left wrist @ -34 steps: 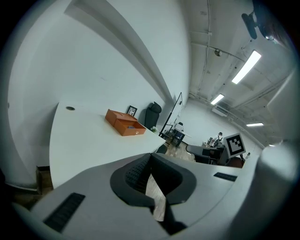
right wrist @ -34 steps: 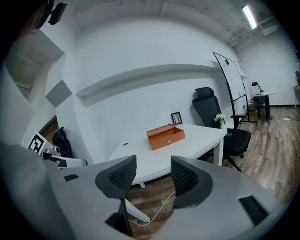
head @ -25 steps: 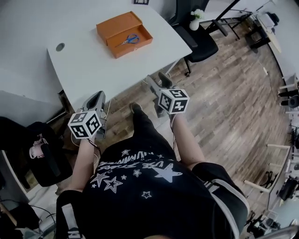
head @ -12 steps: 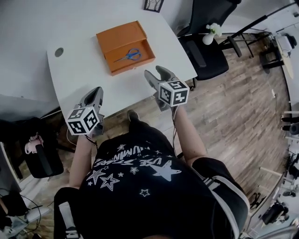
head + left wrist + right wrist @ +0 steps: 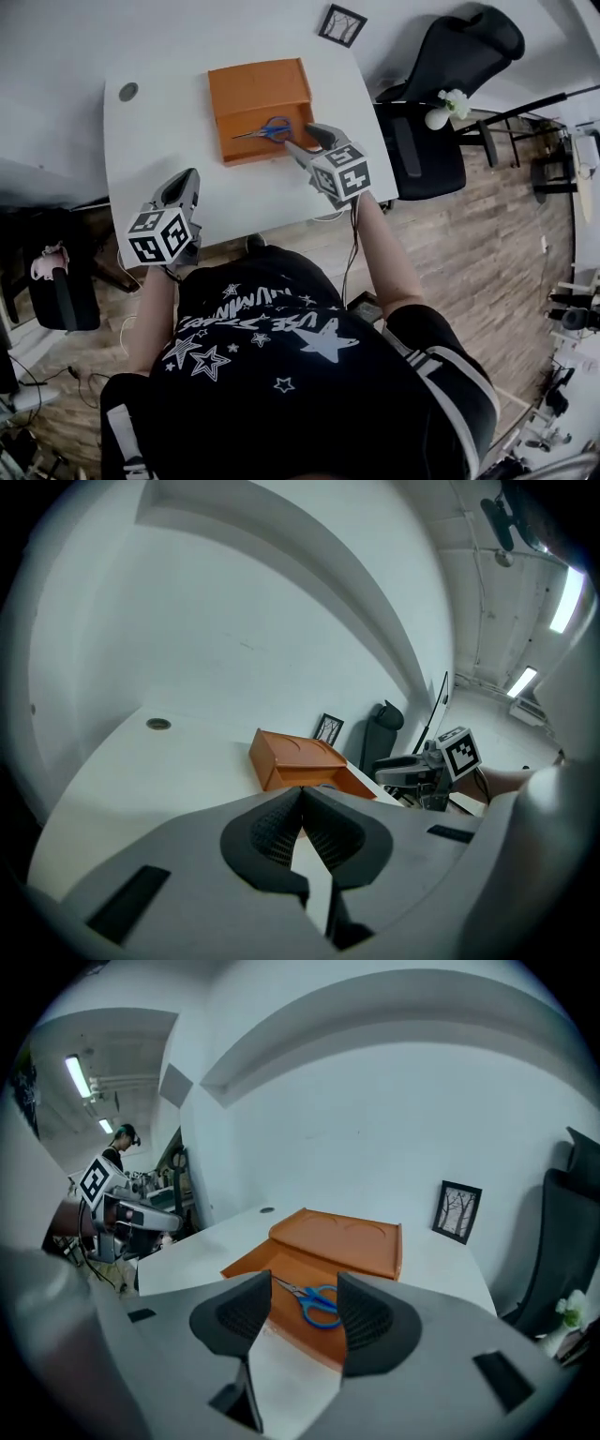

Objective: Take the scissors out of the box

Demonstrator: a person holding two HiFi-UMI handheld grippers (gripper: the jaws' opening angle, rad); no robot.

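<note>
An open orange box point(image 5: 253, 92) lies on the white table point(image 5: 164, 141), its lid folded back. Blue-handled scissors point(image 5: 266, 129) rest in its tray, blades pointing left. My right gripper point(image 5: 308, 141) hovers at the box's front right corner, just short of the scissors, jaws open and empty. The right gripper view frames the scissors point(image 5: 313, 1300) between the open jaws, still some way ahead inside the box point(image 5: 347, 1241). My left gripper point(image 5: 186, 180) is over the table's near edge, left of the box, shut on nothing. Its own view shows the box point(image 5: 298, 760) ahead.
A framed picture point(image 5: 341, 24) stands at the table's far right corner, and a cable hole point(image 5: 128, 91) sits far left. Right of the table is a black office chair point(image 5: 450, 84) with a white vase of flowers point(image 5: 439, 114). Another dark chair point(image 5: 56, 281) stands at the left.
Both grippers have come forward over the table. The right one has gone from the table's edge up to the box's front corner; the left now reaches over the near edge.
</note>
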